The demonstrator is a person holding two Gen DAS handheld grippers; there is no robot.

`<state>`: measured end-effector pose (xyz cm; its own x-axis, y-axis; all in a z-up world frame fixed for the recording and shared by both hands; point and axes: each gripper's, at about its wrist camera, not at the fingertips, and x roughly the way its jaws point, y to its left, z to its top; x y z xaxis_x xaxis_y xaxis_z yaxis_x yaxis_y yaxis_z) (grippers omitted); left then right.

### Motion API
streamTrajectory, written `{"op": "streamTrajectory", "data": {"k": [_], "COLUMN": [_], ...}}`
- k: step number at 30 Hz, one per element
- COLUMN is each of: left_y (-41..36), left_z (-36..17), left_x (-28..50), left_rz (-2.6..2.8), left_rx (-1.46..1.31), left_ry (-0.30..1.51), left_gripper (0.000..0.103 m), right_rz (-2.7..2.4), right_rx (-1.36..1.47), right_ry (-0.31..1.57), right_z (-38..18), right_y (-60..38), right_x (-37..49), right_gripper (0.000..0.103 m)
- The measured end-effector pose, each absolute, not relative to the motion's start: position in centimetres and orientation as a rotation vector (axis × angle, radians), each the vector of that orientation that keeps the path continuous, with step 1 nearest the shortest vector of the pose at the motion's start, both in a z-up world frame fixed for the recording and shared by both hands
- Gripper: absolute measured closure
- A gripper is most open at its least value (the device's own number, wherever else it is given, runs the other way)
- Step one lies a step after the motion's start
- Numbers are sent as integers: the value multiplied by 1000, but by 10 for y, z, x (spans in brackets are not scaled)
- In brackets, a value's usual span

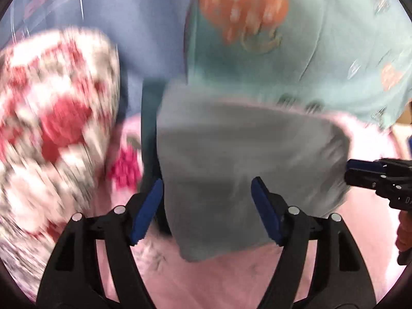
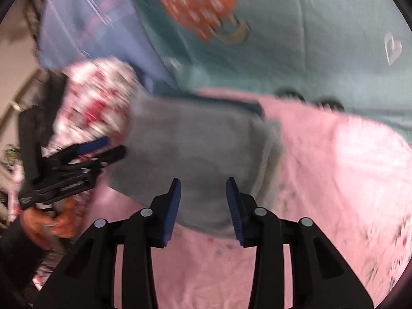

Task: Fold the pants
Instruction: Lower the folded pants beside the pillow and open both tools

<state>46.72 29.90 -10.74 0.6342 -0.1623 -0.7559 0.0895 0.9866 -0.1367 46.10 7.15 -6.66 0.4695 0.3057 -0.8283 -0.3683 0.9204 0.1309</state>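
Here the grey pants (image 1: 247,164) lie as a compact, already-doubled bundle on the pink spread (image 1: 231,278), with a darker teal layer (image 1: 148,118) peeking out along one side — whether that belongs to the same garment I cannot tell. Their long axis runs roughly across both views, from one gripper toward the other. The left gripper (image 1: 207,211) hangs over the bundle's near edge, jaws standing wide with cloth between them but the pads (image 1: 149,211) not pressing on it. The right gripper (image 2: 203,208) sits over the near edge too, further toward the opposite end; its jaws stand narrower, open, with grey fabric showing through the gap and no pinch visible. Both point steeply down, and the bundle stretches forward and away from each. Neither hand looks clearly nearer — both seem within reach of the edge, so the next fold would likely turn on grabbing that near hem and carrying it away.

Outward, a red-and-white patterned item (image 1: 51,134) sits just beside the bundle, a blue cloth (image 1: 144,38) behind it, and a mint cushion (image 1: 322,51) with orange print beyond. Everything is blurred.
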Motion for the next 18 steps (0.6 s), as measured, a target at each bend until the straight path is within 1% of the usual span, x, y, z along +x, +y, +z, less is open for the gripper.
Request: {"op": "streamTrajectory", "data": {"k": [2,4,5,6,7,8,10,12,14,18], "left_y": [301,304,304,303,302,302,301,301,302,293], "left_z": [-125,-112,-101,-91,-80,-72,-53,-38,-26,-11], "left_x": [473,463,453,444,433,423,397,372,344,308], "left_rz": [-119,-98,-92,-83,-58,-41,-33,-21,-16,-20], "left_rx": [-125,-172,-183,-185,-181,-178,-185,-185,-179,-136], "left_ry": [965,949,926,908,893,882,864,861,858,853], "left_gripper": [30,30,24,12,9,8,7,5,3,3], "right_rz": [365,344,348,346,333,324,309,284,272,261], "right_rx": [-79,-97,-106,-112,-118,-121,-120,-116,-123,-157], "right_ry": [1076,1069,1033,1003,972,951,917,899,876,859], "right_z": [-88,-81,-67,-58,-47,-40,-25,-13,-4,6], "right_y": [70,76,81,84,86,87,89,89,87,86], "right_x": [469,460,448,438,425,413,388,367,342,306], "right_gripper": [65,64,57,47,43,40,39,28,23,20]}}
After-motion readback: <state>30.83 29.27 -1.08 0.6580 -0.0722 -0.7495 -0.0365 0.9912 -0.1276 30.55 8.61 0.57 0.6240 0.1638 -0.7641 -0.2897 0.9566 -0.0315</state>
